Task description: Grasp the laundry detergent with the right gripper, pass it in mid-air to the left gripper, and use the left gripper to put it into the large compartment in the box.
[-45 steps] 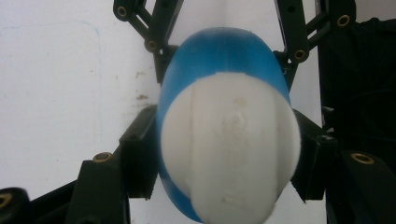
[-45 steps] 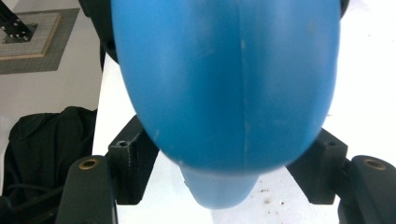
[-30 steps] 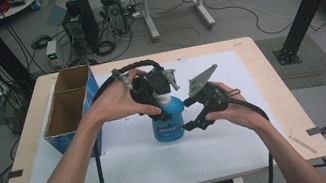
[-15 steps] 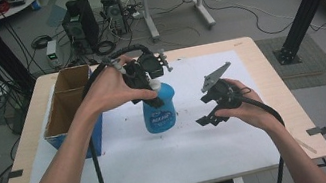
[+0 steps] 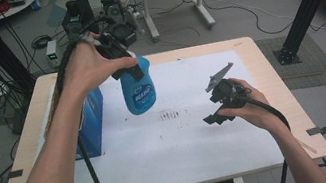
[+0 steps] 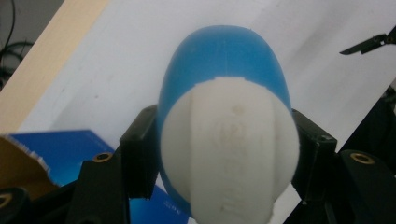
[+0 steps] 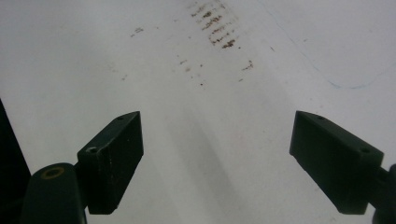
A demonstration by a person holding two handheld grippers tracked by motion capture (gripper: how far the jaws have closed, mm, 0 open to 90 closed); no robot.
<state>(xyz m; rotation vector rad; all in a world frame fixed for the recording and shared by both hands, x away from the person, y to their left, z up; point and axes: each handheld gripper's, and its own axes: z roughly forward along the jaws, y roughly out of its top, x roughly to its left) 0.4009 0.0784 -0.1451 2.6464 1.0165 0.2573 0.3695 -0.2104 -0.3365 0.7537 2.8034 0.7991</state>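
Grey concrete floor surrounds a light wooden tabletop (image 5: 282, 85), with tangled cables and equipment at the upper left of the high view and cardboard boxes at the upper right. A white sheet (image 5: 180, 144) covers most of the tabletop, and a patch of small brown marks (image 5: 170, 115) sits near the middle of the frame.

Left of centre in the high view, the left hand-held gripper (image 5: 119, 58) holds a blue spray bottle (image 5: 138, 88) up off the sheet, the bottle hanging below the hand with its label facing the camera. In the left gripper view the two black jaws press against either side of the bottle's white top (image 6: 229, 149), the blue body (image 6: 224, 56) extending away above the sheet. A blue cardboard box (image 5: 88, 122) stands at the left edge of the sheet, partly behind the person's left forearm; a corner of it shows at the lower left of the left gripper view.

Right of centre in the high view, the right hand-held gripper (image 5: 216, 117) hovers low above the sheet, well apart from the bottle. In the right gripper view its jaws stand wide apart with nothing between them, and the brown marks lie ahead at the upper middle of that frame.
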